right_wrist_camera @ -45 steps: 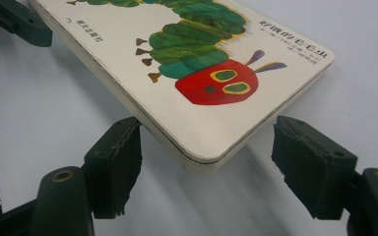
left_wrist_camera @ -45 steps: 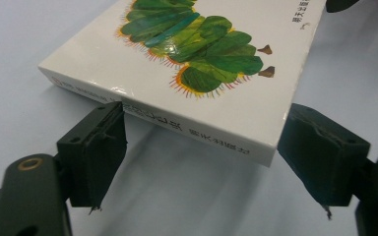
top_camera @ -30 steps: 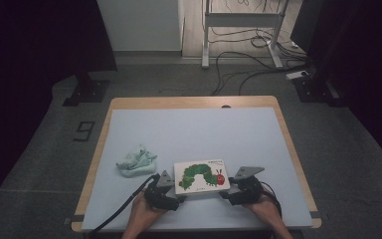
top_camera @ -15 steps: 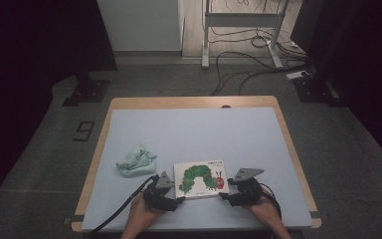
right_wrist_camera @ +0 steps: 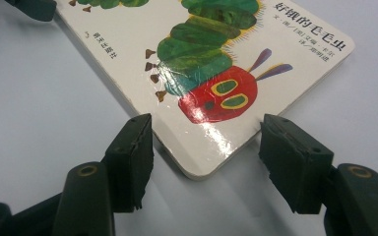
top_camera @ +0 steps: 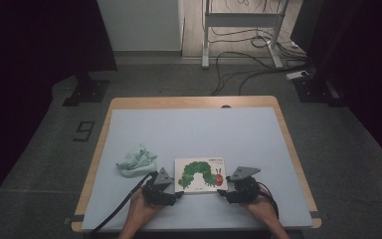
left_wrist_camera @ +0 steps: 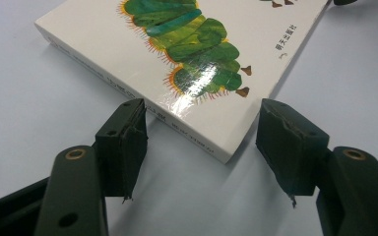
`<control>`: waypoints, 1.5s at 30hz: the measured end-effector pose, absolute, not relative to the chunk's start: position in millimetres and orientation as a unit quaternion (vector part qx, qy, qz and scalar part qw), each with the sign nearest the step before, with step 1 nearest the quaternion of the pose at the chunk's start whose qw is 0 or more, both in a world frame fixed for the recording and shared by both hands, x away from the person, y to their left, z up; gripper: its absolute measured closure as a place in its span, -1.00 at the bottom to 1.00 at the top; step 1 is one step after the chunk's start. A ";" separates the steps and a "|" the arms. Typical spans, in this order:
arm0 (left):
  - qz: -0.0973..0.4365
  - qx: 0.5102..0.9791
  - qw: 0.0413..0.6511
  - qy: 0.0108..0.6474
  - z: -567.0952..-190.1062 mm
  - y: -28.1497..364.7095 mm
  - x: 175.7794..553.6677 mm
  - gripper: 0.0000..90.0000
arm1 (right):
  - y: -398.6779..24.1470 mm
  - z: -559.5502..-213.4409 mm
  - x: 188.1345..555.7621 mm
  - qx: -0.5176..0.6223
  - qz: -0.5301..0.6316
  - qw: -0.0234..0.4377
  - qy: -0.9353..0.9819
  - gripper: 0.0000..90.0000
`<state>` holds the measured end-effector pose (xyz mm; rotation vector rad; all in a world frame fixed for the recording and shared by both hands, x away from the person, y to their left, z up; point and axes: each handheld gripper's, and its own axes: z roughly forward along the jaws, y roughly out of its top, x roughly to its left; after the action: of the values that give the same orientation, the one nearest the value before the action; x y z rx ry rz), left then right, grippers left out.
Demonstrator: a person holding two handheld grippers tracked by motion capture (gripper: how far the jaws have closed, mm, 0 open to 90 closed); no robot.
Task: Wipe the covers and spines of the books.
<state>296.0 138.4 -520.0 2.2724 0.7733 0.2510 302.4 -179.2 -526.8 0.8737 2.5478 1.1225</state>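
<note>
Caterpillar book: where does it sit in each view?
High view: book lies low centre on the table, between both grippers.
Left gripper view: top centre, near corner between the open jaws.
Right gripper view: top centre, rounded corner between the jaws.
Shared landmark: the green caterpillar on the cover.

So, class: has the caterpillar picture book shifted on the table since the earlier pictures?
No. The book lies in the same spot, the same gap right of the crumpled green cloth and the same distance from the table's near edge.

Left gripper (top_camera: 175,189): jaws apart, just been closing, low at the book's (top_camera: 200,174) left corner.
Right gripper (top_camera: 224,188): same, right corner.
</note>
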 end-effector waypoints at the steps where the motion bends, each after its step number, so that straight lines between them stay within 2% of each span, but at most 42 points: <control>1: 0.097 0.880 0.357 0.299 -520.3 138.8 297.7 -0.19 | -178.8 -526.7 303.4 0.297 0.381 0.114 0.868 -0.18; 40: 0.130 0.866 0.358 0.326 -525.2 140.8 365.1 -0.25 | -172.2 -527.4 373.7 0.339 0.371 0.137 0.854 -0.23; 45: 0.129 0.860 0.356 0.341 -525.3 142.6 366.7 -0.42 | -172.5 -527.4 375.4 0.340 0.370 0.137 0.854 -0.31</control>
<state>366.7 142.6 -525.3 2.2221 0.8810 0.3334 375.4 -172.5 -527.4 0.9838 2.4705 1.0701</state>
